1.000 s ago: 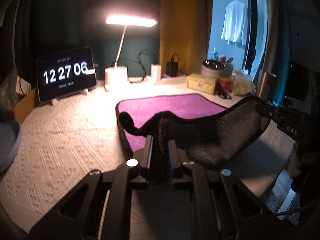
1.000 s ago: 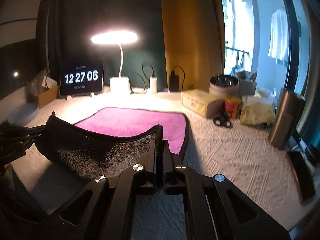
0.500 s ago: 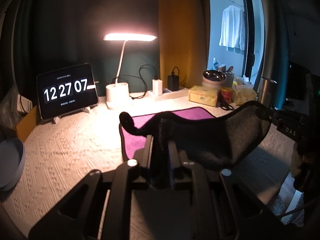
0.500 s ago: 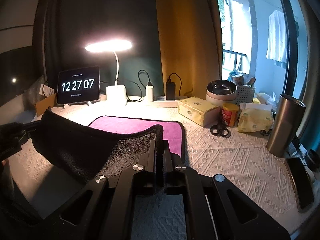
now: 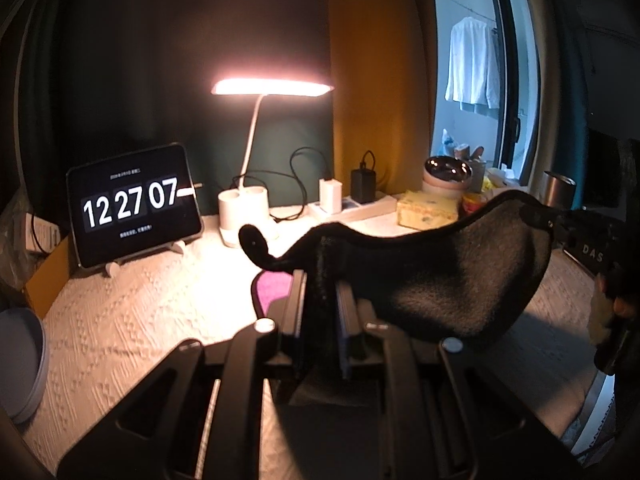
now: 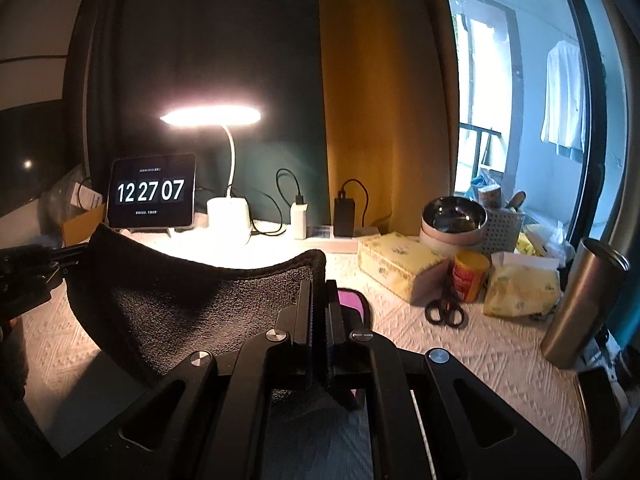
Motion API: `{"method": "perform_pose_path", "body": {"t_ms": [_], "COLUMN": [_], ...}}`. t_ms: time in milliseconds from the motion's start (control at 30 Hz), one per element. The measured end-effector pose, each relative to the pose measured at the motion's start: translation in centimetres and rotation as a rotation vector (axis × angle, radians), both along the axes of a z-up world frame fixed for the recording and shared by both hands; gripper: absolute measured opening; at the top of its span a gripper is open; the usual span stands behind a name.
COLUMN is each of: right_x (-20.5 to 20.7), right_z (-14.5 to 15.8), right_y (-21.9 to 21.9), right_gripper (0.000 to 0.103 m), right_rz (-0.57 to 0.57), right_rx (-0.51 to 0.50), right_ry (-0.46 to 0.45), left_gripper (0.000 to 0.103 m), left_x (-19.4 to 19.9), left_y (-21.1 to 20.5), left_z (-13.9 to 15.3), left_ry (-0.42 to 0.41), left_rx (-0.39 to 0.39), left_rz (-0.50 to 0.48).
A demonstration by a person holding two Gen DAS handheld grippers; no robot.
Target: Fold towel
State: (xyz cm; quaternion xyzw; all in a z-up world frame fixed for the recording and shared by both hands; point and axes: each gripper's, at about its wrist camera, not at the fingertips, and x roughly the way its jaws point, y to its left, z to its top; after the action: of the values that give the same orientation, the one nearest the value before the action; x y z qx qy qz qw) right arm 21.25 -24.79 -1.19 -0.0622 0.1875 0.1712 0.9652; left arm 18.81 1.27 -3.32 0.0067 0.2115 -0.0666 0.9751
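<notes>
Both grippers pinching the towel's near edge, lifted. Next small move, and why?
Probably carry both corners forward toward the lamp. The left gripper and right gripper hold the black-backed magenta towel raised and sagging, the rest hidden beneath, fold unfinished.

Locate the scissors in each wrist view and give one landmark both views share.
Left wrist: the scissors are not visible; the lifted towel covers that part of the table.
Right wrist: the scissors lie right of centre, just below the orange can.
Shared landmark: the clock tablet, left of the lamp in both.
</notes>
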Motion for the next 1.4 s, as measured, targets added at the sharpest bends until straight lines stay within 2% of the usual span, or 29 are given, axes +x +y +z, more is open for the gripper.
{"method": "perform_pose_path", "body": {"t_ms": [567, 900, 1267, 1400], "right_x": [4.8, 8.2, 12.7, 14.3], "right_z": [1.0, 0.3, -2.5, -4.2], "right_y": [0.7, 1.6, 2.2, 2.9], "right_gripper": [0.005, 0.005, 0.005, 0.005], "right_rz": [0.009, 0.011, 0.012, 0.008], "right_rx": [-0.015, -0.049, -0.103, -0.138], "right_ry": [-0.053, -0.056, 0.052, 0.103], "left_gripper": [0.014, 0.014, 0.014, 0.015], "left_x": [5.5, 9.3, 13.5, 14.8], "left_y": [1.1, 1.1, 0.9, 0.7], "left_z": [1.0, 0.0, -3.0, -4.3], "left_ry": [-0.038, -0.032, 0.09, 0.136], "left_rx": [-0.016, 0.002, 0.001, 0.03], "left_rz": [0.03, 0.07, 0.07, 0.079]}}
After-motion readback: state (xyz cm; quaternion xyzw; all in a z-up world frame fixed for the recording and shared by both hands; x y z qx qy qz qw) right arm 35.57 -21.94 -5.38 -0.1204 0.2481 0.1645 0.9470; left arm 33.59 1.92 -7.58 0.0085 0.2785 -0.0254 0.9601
